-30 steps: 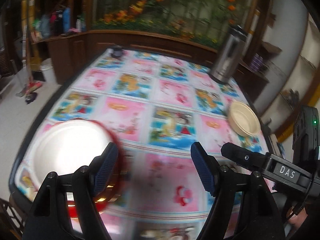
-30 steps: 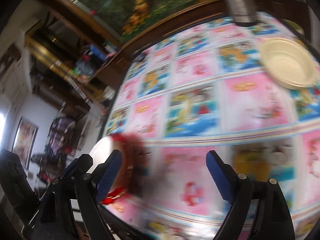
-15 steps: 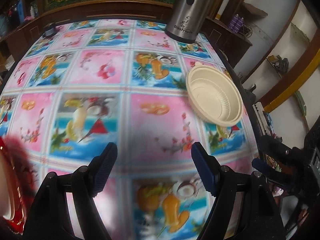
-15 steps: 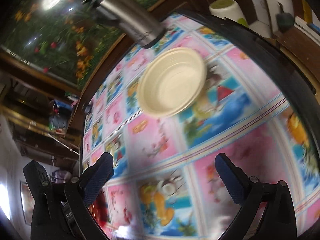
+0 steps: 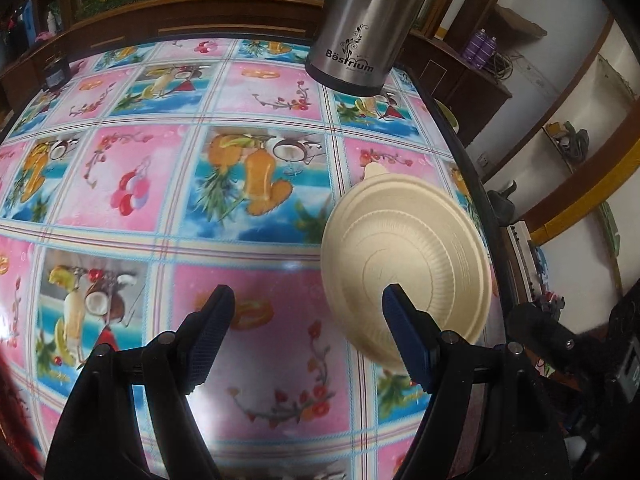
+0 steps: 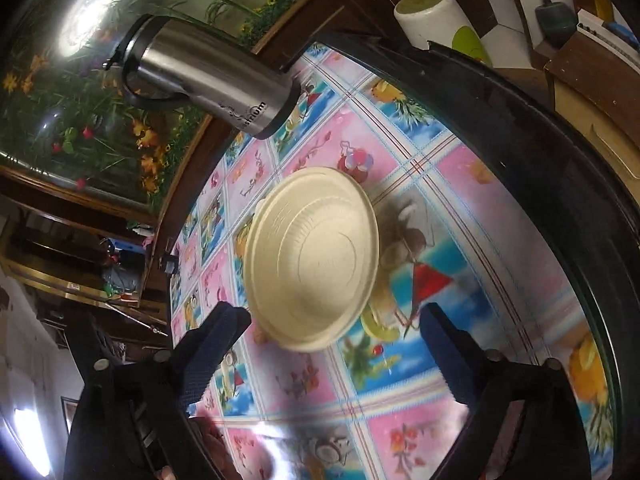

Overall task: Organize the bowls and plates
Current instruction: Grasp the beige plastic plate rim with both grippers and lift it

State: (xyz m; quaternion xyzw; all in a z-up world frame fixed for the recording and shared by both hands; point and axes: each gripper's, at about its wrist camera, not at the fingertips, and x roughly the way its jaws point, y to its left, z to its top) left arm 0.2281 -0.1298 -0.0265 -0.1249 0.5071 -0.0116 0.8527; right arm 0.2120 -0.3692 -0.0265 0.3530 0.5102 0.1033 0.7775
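Note:
A cream ribbed bowl (image 5: 408, 260) sits upright on the patterned tablecloth near the table's right edge. My left gripper (image 5: 308, 336) is open and empty just short of it, its right finger in front of the bowl's near rim. In the right wrist view the same bowl (image 6: 312, 256) lies just ahead of my right gripper (image 6: 332, 344), which is open and empty, jaws wide on either side of the near rim. A red-rimmed plate edge (image 5: 12, 408) shows blurred at the far lower left.
A steel thermos flask (image 5: 360, 28) stands at the back right of the table (image 5: 160, 184), also in the right wrist view (image 6: 216, 80). The dark table edge (image 6: 520, 160) runs close on the right. A wooden cabinet with flowers lies beyond.
Both grippers have swung right, away from the red-rimmed plate, and closed in on the cream bowl, which now looms large. Both stay open.

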